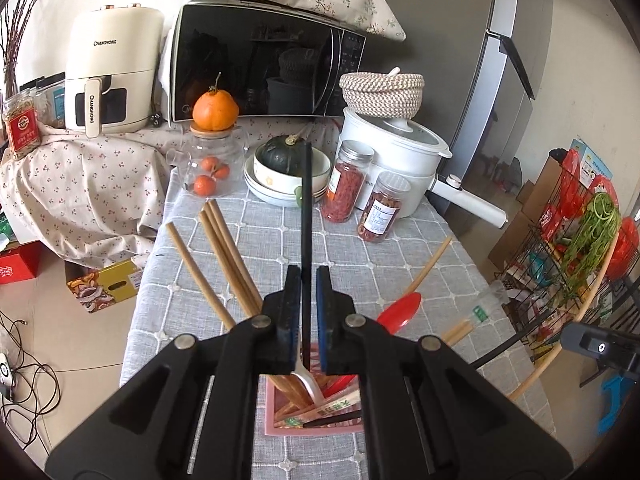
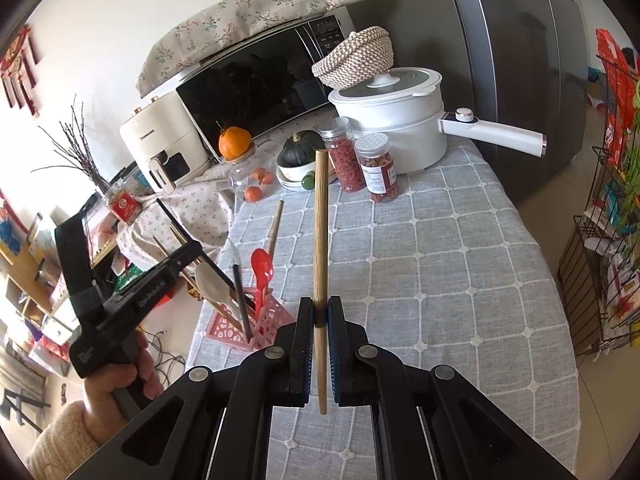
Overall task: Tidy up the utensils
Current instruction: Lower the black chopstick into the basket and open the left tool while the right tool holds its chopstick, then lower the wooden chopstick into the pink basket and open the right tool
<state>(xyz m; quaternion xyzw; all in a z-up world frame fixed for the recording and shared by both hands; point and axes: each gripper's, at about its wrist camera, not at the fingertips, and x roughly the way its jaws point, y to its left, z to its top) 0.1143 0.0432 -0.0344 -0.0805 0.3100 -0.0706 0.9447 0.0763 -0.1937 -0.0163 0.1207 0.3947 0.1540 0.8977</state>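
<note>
Left tool (image 1: 308,312): clenched on black chopstick (image 1: 306,216), above pink holder (image 1: 276,416). Right tool (image 2: 320,316): clenched on wooden chopstick (image 2: 321,232) over desk (image 2: 440,248). Both light, stiff, likely slippery; grip mid-shaft.

A home kitchen corner, as we see it from both wrist views.

We note a microwave (image 1: 264,60) under a floral cloth, an air fryer (image 1: 112,76), a white electric pot (image 1: 396,156), a grey refrigerator (image 1: 460,60), jars of dried goods (image 1: 346,186) and a checked tablecloth (image 2: 420,264).
</note>
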